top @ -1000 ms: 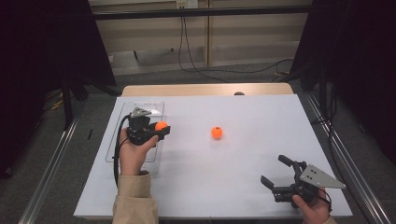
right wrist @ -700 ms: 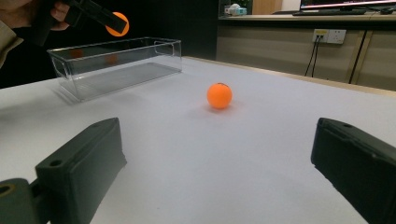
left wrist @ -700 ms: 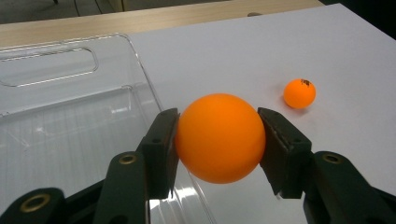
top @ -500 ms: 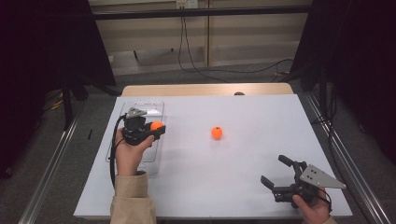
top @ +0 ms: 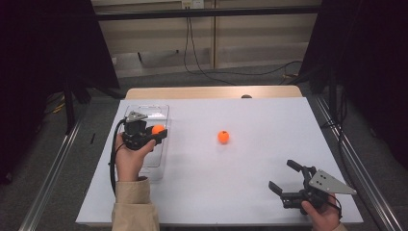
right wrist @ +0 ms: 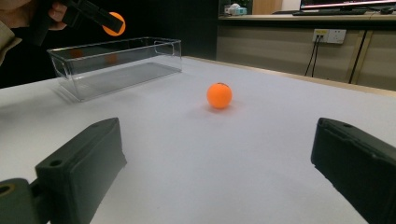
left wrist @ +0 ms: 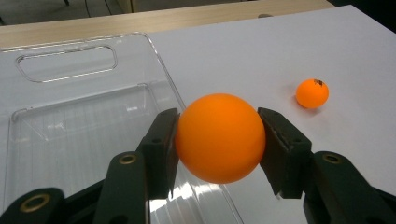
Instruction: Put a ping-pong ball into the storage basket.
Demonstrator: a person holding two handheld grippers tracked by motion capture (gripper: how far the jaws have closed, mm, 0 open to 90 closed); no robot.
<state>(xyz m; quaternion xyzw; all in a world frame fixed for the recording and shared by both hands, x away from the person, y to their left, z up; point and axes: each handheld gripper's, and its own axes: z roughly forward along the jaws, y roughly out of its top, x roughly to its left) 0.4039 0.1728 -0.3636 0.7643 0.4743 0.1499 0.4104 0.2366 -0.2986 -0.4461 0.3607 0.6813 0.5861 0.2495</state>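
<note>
- The high view looks forward and down on the whole desk (top: 260, 120).
- The left gripper view looks closely past its tool (left wrist: 217, 140).
- The right gripper view sits low, sharing the loose ball (right wrist: 219, 95) with both.

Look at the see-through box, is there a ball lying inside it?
No, the clear box has nothing lying in it; one orange ball is pinched in the left gripper, the other ball sits on the table.

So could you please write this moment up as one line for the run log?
left gripper: shut on held orange ball, above clear bin | right gripper: open | second orange ball: mid-table
</note>
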